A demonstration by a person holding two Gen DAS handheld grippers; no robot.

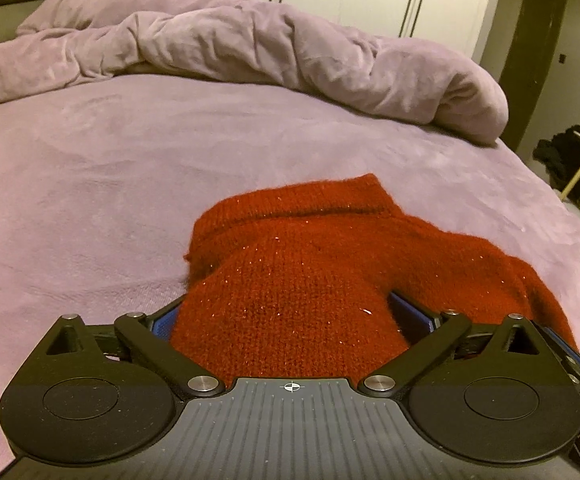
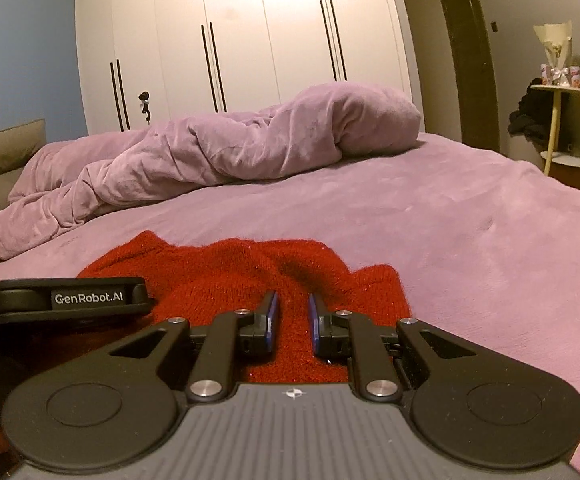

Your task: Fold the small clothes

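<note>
Fuzzy red knit garment [image 1: 290, 280] bunched on velvety purple bedspread [image 1: 90, 180].

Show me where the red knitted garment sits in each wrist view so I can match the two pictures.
Left wrist: the red knitted garment fills the lower centre, bunched between the wide-open jaws of the left gripper.
Right wrist: it lies lower centre-left, under and ahead of the right gripper.
Shared landmark: the rumpled purple duvet across the back of the bed.
</note>
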